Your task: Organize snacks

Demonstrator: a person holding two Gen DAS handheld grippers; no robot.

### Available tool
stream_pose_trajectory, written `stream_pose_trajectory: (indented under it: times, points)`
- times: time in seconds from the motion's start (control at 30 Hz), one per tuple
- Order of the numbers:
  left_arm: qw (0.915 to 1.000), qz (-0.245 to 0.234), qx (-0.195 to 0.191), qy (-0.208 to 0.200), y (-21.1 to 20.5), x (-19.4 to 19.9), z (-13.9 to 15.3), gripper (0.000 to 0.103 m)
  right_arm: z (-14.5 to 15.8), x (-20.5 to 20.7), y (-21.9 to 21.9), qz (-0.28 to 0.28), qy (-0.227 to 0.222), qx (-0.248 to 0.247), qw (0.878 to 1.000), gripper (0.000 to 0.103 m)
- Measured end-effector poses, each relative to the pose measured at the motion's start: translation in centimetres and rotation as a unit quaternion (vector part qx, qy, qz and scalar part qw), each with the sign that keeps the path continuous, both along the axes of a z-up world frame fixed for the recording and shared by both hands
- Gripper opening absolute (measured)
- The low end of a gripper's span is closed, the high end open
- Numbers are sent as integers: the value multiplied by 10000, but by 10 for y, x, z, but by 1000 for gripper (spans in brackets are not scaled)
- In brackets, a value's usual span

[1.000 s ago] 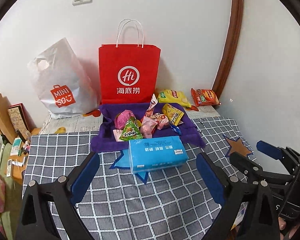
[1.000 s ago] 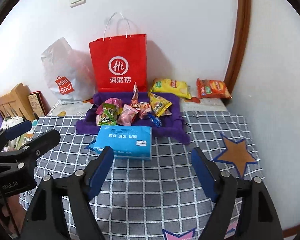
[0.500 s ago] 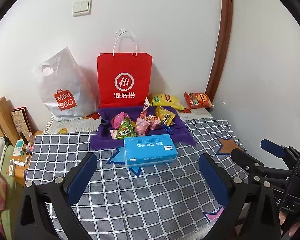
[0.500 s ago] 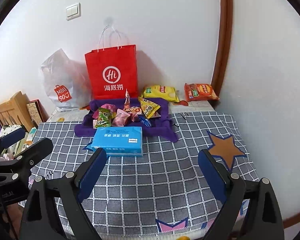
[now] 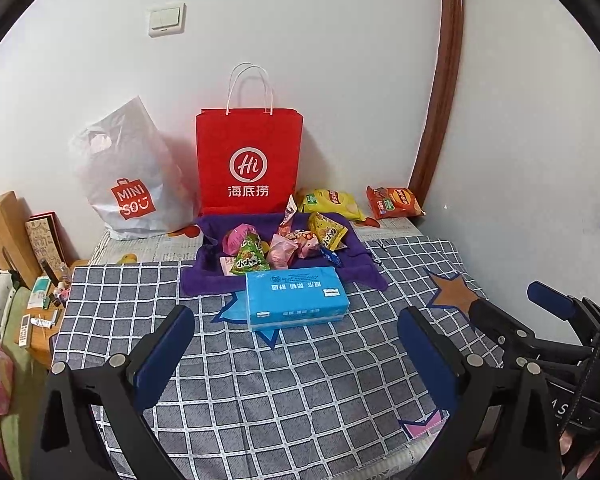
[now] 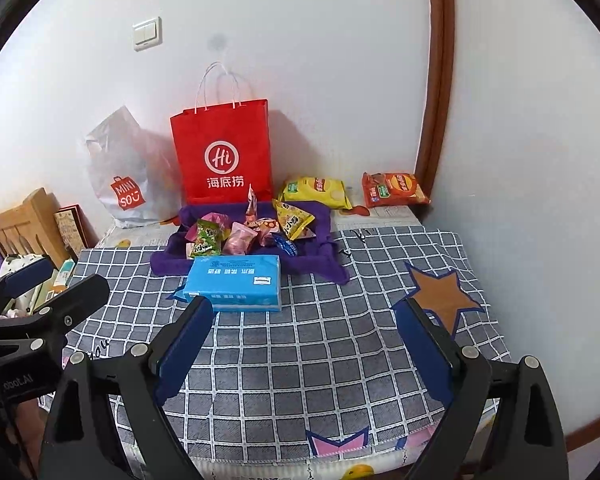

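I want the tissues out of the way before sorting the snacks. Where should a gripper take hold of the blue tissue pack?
Grip the blue tissue pack across its short width, pads on its long near and far faces, coming from above. It lies flat, and the purple tray crowds its far edge, so a low approach looks awkward.

Two shopping bags: one red paper bag point(image 5: 249, 168), one white plastic bag point(image 5: 130, 184). Two chip packets: one yellow point(image 5: 332, 202), one orange point(image 5: 394, 201). One blue tissue pack point(image 5: 296, 298). Perhaps seven small snacks point(image 5: 284, 240) on one purple cloth point(image 5: 204, 280).

two fisheye views, each looking forward and downward along a gripper from the near edge of a checked counter point(image 5: 260, 392) toward the back wall. the left view sits left of the right one. both share the blue tissue box point(image 5: 296, 298) point(image 6: 236, 282) and red paper bag point(image 5: 249, 160) point(image 6: 222, 156), at middle distance.
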State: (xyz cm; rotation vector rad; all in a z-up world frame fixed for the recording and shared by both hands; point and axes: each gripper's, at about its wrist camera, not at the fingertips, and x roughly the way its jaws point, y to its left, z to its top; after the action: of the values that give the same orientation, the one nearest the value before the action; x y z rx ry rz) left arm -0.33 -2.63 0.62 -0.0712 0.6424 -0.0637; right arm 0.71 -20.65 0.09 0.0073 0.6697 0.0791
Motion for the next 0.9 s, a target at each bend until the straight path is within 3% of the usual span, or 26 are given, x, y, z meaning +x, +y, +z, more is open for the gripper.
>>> stream_pose_trajectory:
  times: [0.9]
  points:
    - [10000,14,-18,-3,2,-4,1,102,-2,-3,2,32,16,9,10000,92]
